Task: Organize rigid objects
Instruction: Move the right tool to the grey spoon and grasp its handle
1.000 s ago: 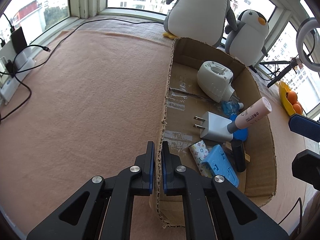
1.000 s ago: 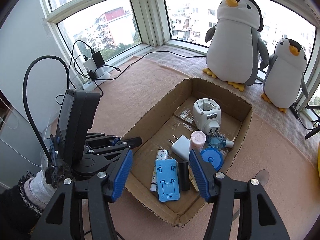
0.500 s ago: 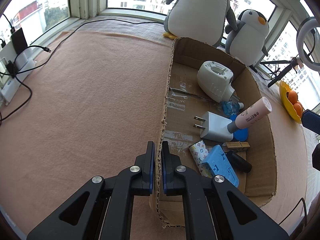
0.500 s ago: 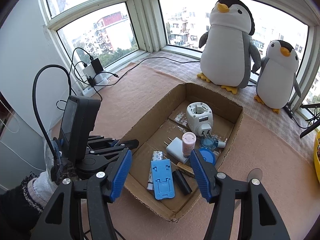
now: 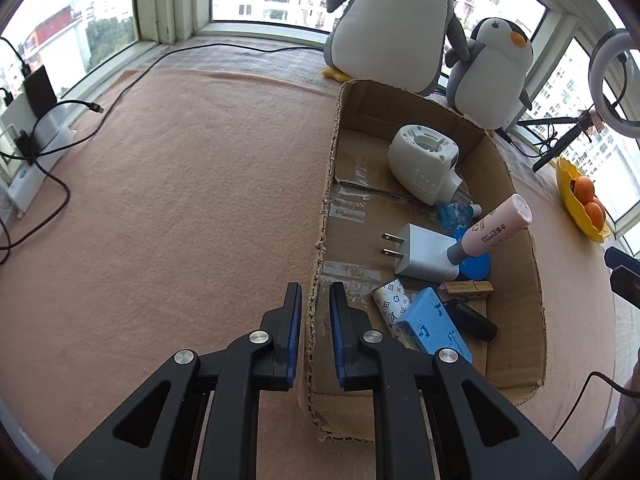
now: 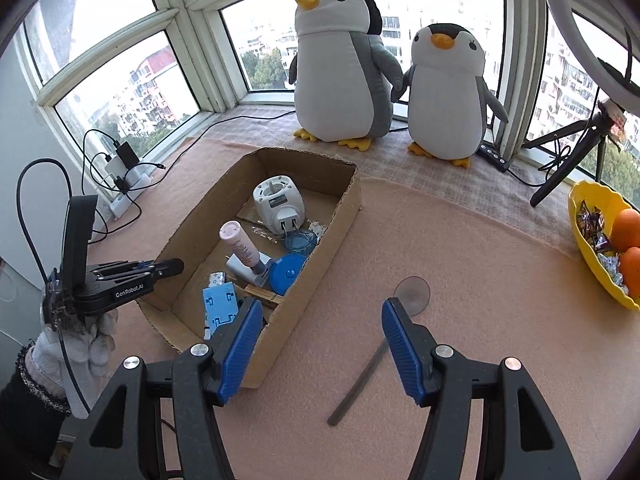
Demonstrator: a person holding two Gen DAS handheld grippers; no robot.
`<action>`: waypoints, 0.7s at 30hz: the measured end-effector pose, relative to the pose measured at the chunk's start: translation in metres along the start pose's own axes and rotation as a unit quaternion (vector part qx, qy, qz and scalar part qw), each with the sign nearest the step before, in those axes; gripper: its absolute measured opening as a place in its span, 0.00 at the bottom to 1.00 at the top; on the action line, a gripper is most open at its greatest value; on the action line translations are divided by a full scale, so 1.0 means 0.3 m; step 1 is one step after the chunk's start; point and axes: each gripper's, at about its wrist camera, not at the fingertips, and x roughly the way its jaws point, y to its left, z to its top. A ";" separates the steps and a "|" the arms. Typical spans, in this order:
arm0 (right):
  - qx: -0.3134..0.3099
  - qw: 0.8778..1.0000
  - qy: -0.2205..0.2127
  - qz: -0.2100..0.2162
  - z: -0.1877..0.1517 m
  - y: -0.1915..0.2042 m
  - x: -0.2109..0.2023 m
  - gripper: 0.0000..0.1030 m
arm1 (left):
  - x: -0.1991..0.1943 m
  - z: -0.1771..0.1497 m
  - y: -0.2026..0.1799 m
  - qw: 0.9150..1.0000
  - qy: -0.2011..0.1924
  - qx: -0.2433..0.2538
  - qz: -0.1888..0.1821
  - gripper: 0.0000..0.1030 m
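An open cardboard box [image 5: 536, 264] on the pink mat holds a white plug-in device [image 5: 424, 160], a white charger [image 5: 424, 252], a pink tube [image 5: 496, 228], a blue lid [image 5: 476, 266], a wooden clothespin [image 5: 468, 290], a blue stand [image 5: 436, 328] and a black cylinder [image 5: 474, 320]. My left gripper [image 5: 316, 304] straddles the box's near-left wall. Its jaws are opening, and a gap shows on both sides of the cardboard. My right gripper [image 6: 320, 306] hangs open over the mat right of the box [image 6: 320, 256], above a grey flat stick [image 6: 360, 380] and a clear disc [image 6: 412, 290].
Two plush penguins [image 6: 344, 68] stand behind the box by the windows. A yellow bowl with oranges [image 6: 596, 256] sits at the right, next to a tripod [image 6: 568, 160] with a ring light. A power strip and cables [image 5: 36, 152] lie at the far left.
The left jaws have parted from the box wall they were clamping. The right gripper swung right, off the box and over the mat. The black cylinder tipped flatter inside the box.
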 end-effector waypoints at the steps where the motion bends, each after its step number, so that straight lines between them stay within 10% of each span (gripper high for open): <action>1: 0.010 1.000 0.007 -0.002 -0.006 -0.023 0.014 0.56 | -0.007 0.000 -0.002 1.000 -0.003 0.000 0.003 0.18; 21: 0.080 0.986 0.142 -0.036 -0.064 -0.185 0.325 0.33 | -0.128 -0.032 0.024 0.999 -0.032 -0.031 0.019 0.19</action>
